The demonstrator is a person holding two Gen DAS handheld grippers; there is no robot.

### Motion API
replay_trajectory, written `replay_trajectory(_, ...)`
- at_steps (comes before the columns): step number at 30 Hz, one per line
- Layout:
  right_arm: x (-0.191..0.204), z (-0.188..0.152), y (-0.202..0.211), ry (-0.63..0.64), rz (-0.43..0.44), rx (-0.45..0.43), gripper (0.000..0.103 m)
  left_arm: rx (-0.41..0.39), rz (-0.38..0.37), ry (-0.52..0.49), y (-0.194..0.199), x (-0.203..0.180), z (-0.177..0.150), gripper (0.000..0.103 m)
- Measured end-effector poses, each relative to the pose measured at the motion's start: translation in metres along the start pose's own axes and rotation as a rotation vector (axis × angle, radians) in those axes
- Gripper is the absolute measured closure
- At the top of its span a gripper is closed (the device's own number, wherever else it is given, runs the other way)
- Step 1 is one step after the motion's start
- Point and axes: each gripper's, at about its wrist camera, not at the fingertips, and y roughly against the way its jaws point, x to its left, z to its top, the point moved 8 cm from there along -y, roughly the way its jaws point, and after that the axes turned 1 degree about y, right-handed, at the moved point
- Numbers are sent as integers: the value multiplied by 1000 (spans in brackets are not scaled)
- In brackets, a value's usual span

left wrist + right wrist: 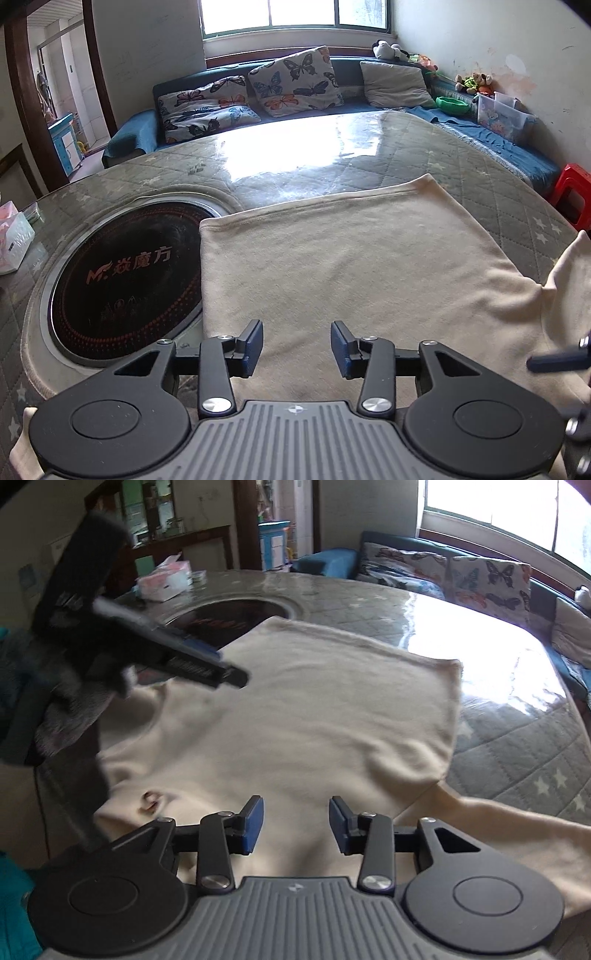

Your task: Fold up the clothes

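Shirt (pixel 354 258) lay spread flat on the counter (pixel 332 155), cream and soft, one edge over the round burner (pixel 122 280). We judged it light and limp, best pinched at a hem, corner or sleeve (pixel 498 834). Our left gripper (pixel 297 349) and right gripper (pixel 295 825) hovered over it, both released, jaws apart and holding nothing. Only the right view showed the neckline and the trailing sleeve; only the left showed the burner's full face.
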Motion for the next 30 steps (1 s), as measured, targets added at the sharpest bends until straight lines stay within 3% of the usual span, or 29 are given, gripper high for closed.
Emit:
replay_trajectory(7, 23, -9, 9, 57, 6, -16, 62, -13, 11, -10, 8, -4, -4, 54)
replay_trajectory(17, 32, -2, 26, 61, 38, -63, 63, -42, -48, -98, 30, -19, -38, 53)
replay_trajectory(25, 50, -15, 10, 110, 82, -2, 63, -72, -104, -197, 50, -31, -73, 53)
replay_trajectory(30, 35, -12, 32, 42, 66, -62, 63, -97, -115, -221, 56, -35, -65, 53)
